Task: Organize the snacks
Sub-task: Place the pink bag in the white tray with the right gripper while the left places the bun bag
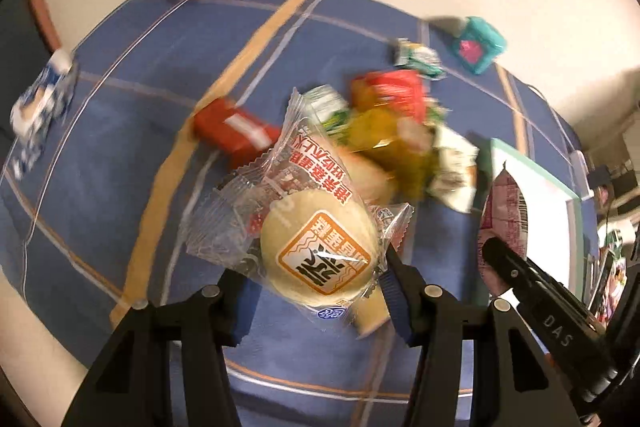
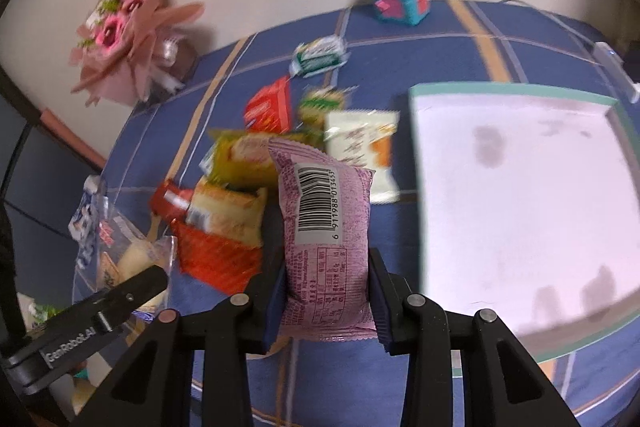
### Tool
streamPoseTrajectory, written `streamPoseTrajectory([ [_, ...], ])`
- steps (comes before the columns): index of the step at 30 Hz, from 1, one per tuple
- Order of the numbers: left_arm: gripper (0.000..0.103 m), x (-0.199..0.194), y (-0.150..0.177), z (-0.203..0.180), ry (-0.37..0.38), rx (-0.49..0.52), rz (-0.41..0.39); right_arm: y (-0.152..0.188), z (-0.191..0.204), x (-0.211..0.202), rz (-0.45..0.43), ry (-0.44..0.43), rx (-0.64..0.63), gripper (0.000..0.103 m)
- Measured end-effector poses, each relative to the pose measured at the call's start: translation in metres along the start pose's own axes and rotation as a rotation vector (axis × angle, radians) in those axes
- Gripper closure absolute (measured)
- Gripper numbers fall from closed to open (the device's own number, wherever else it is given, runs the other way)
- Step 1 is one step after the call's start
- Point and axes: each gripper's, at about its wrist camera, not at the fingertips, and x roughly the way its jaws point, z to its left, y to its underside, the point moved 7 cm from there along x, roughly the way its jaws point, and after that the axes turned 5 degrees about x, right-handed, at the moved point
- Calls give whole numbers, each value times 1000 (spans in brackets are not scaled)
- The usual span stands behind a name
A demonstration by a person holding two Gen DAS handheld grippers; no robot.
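Snacks: my left gripper (image 1: 316,291) clamps clear-wrapped bun (image 1: 320,259) between fingers; my right gripper (image 2: 326,297) closed tight on pink packet (image 2: 326,227); pile (image 2: 236,187) beyond fingertips.

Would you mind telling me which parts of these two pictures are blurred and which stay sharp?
Left wrist view: the clear-wrapped bun held in the left tool is sharp, while the snack pile behind smears. Right wrist view: the pink packet in the right tool shows a readable barcode; the white tray and the snacks are motion-blurred. Both views bend strongly at the edges.
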Motion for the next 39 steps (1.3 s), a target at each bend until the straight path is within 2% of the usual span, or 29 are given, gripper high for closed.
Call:
streamPoseTrajectory([
  [10, 47, 17, -23, -133, 45, 217, -21, -29, -90, -27, -53, 160, 124, 63],
  [18, 47, 50, -32, -200, 81, 318, -10, -45, -149, -32, -64, 229, 212, 63],
  [27, 46, 83, -45, -229, 98, 351, 5, -54, -191, -24, -46, 266, 242, 63],
  [39, 45, 104, -48, -235, 96, 338, 31, -51, -202, -9, -7, 282, 245, 63],
])
